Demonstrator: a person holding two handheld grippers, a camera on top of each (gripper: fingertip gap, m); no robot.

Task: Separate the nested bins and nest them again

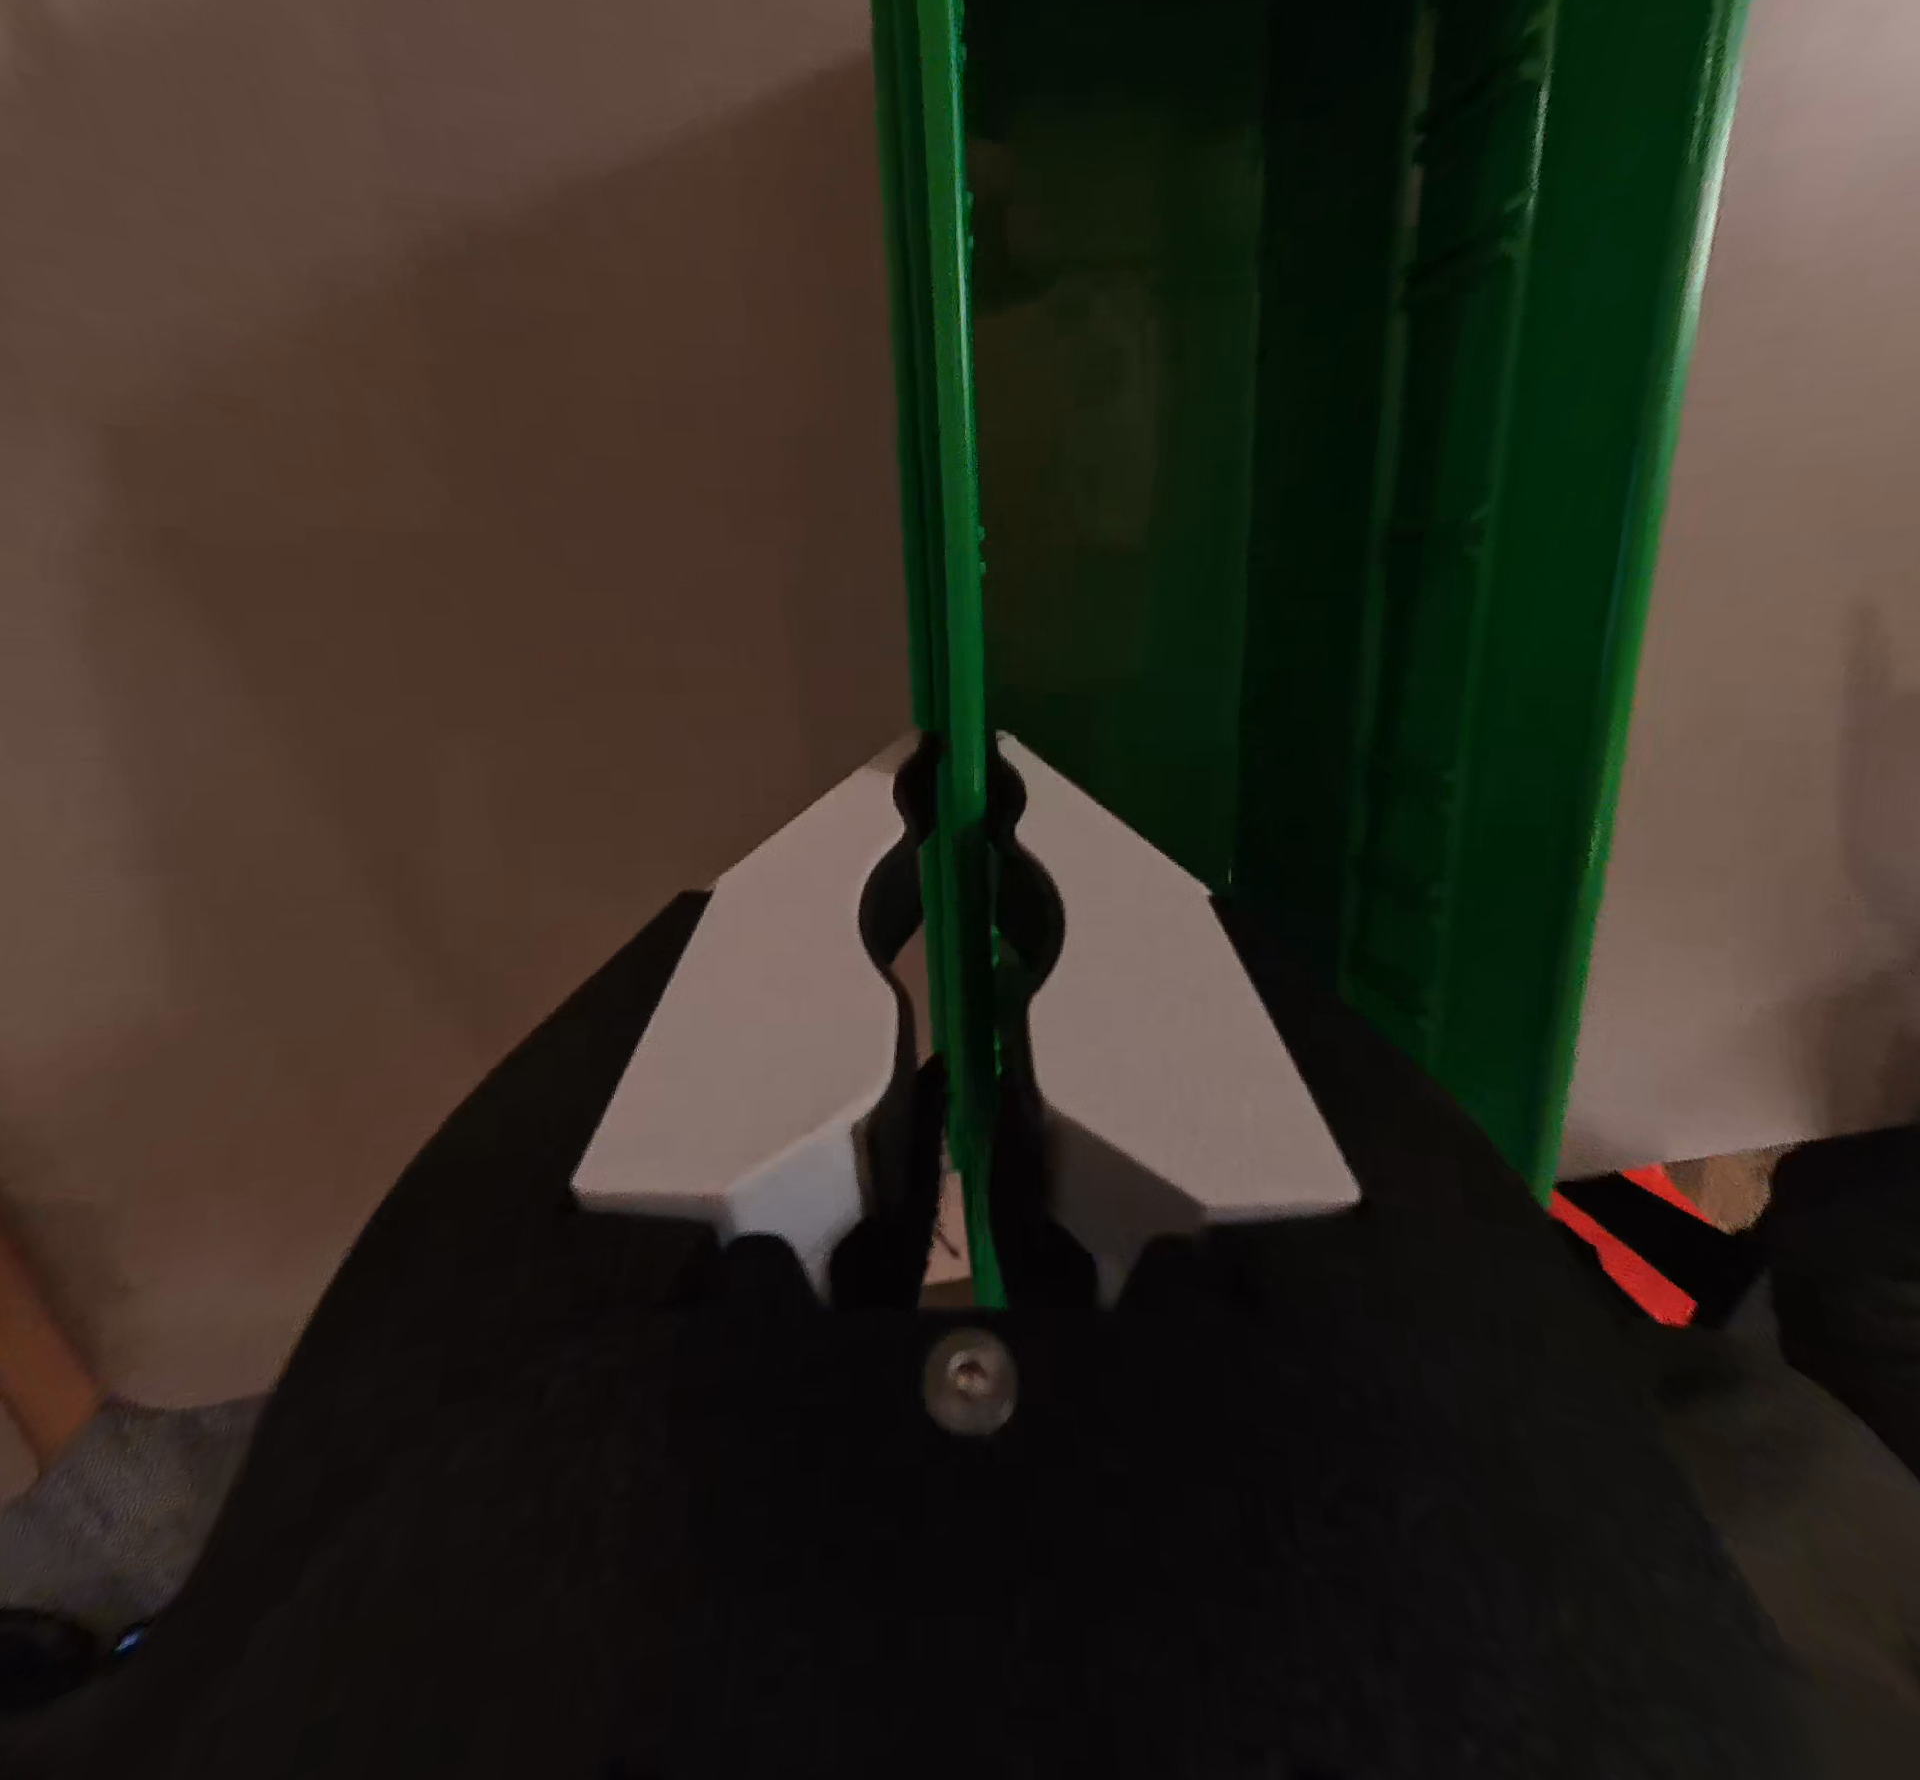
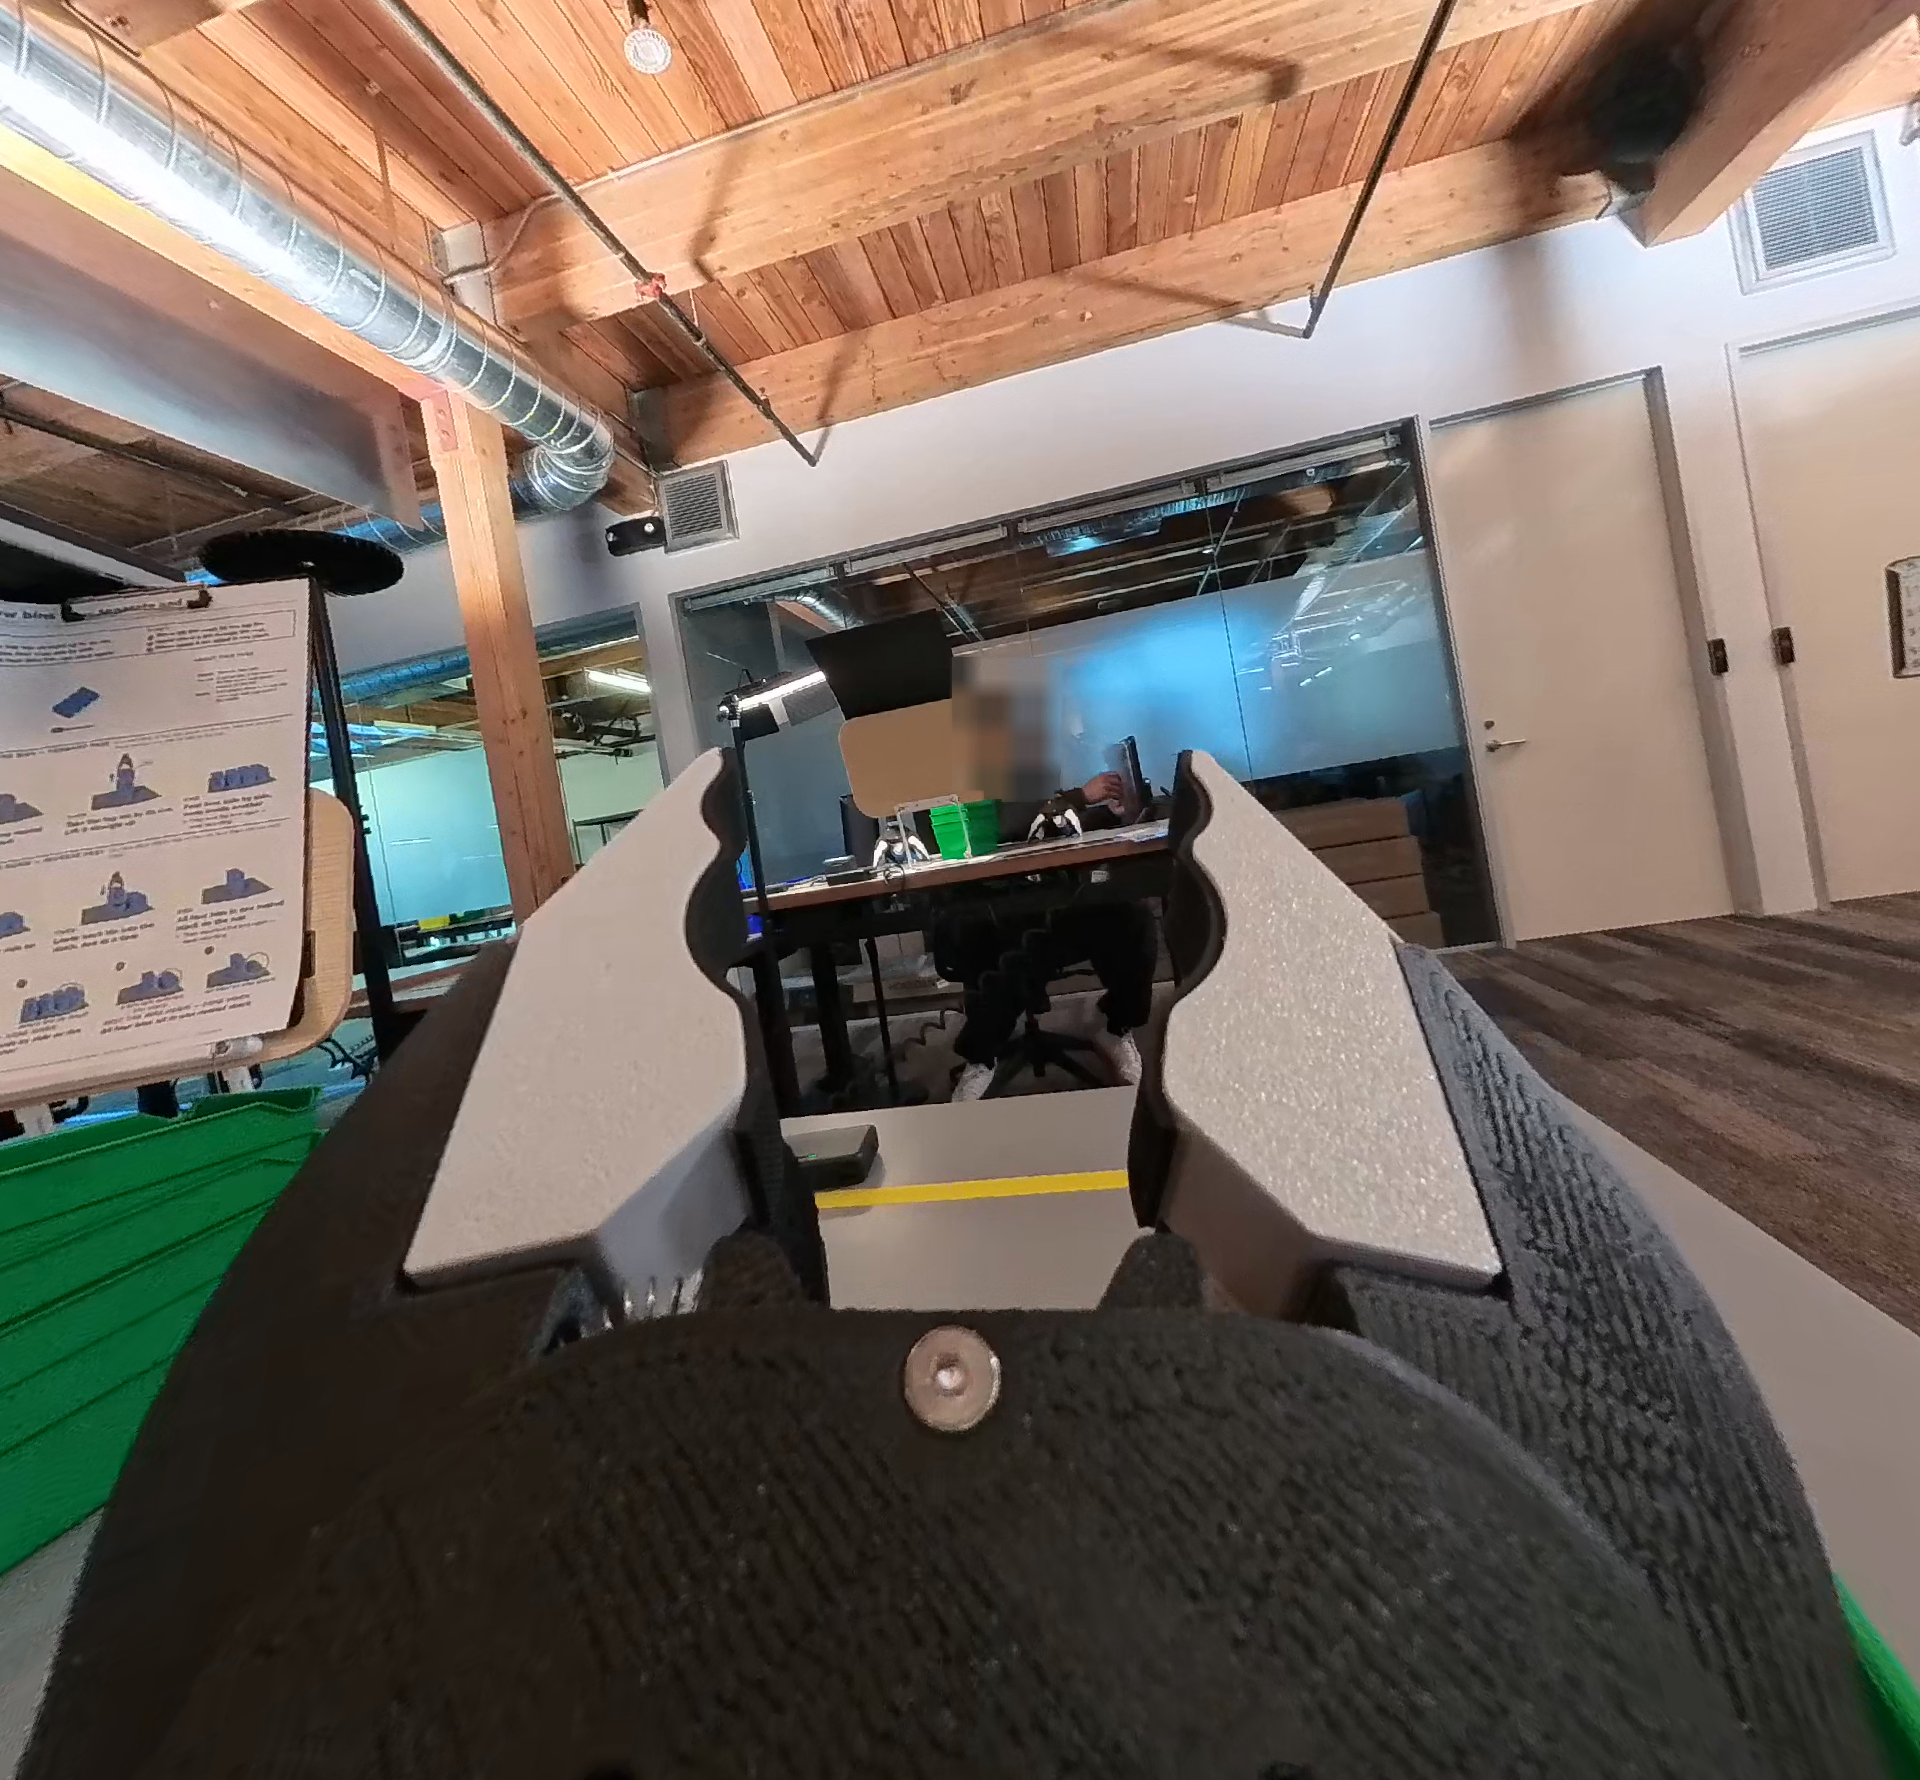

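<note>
In the left wrist view my left gripper (image 1: 961, 764) is shut on the thin side wall of a green bin (image 1: 1299, 483), which runs away from me up the frame with its dark inside to the right of the fingers. In the right wrist view my right gripper (image 2: 951, 785) is open and empty, tilted up toward the room above the grey table (image 2: 966, 1242). A stack of nested green bins (image 2: 135, 1283) lies at the left of that view, beside the gripper body. A sliver of green (image 2: 1881, 1689) shows at the bottom right.
A sheet of pictured instructions (image 2: 145, 826) stands on a stand behind the bins. A small dark device (image 2: 831, 1154) and a yellow tape line (image 2: 977, 1190) lie on the table ahead. A person sits at a far desk (image 2: 966, 873). Something red-orange (image 1: 1621, 1252) lies past the table edge.
</note>
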